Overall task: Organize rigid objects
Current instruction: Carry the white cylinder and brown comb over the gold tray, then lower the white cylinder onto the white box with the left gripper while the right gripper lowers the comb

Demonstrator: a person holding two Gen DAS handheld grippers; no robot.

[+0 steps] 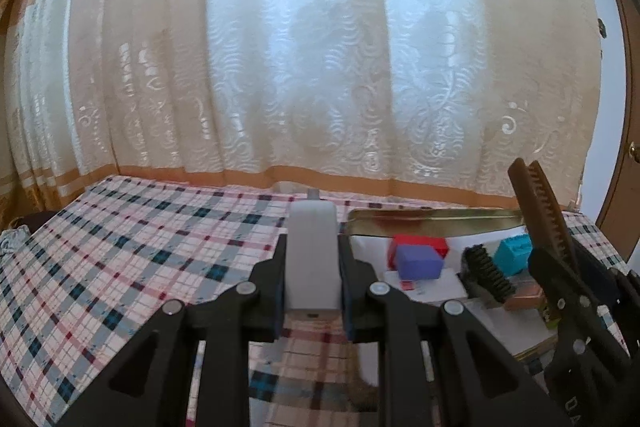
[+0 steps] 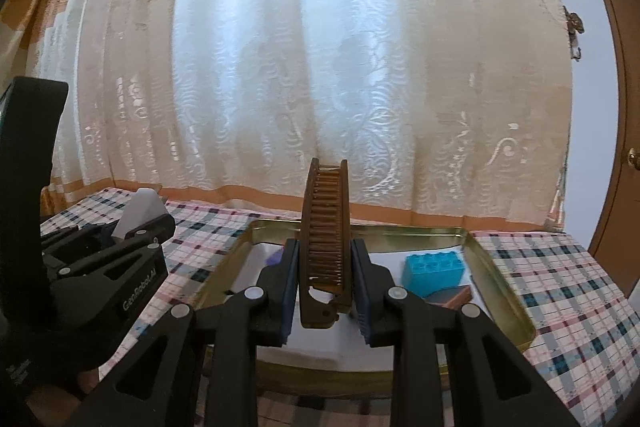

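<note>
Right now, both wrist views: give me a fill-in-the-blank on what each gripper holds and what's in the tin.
1. The left gripper is shut on a ____ plastic block.
2. The right gripper holds a brown ____ upright.
3. The turquoise brick lies in the gold ____.
4. The cloth under the tin has a ____ pattern.

Missing: white; comb; tin; plaid

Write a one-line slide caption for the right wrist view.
Right claw holds a brown folding comb upright over a gold tin tray containing a blue block.
</note>
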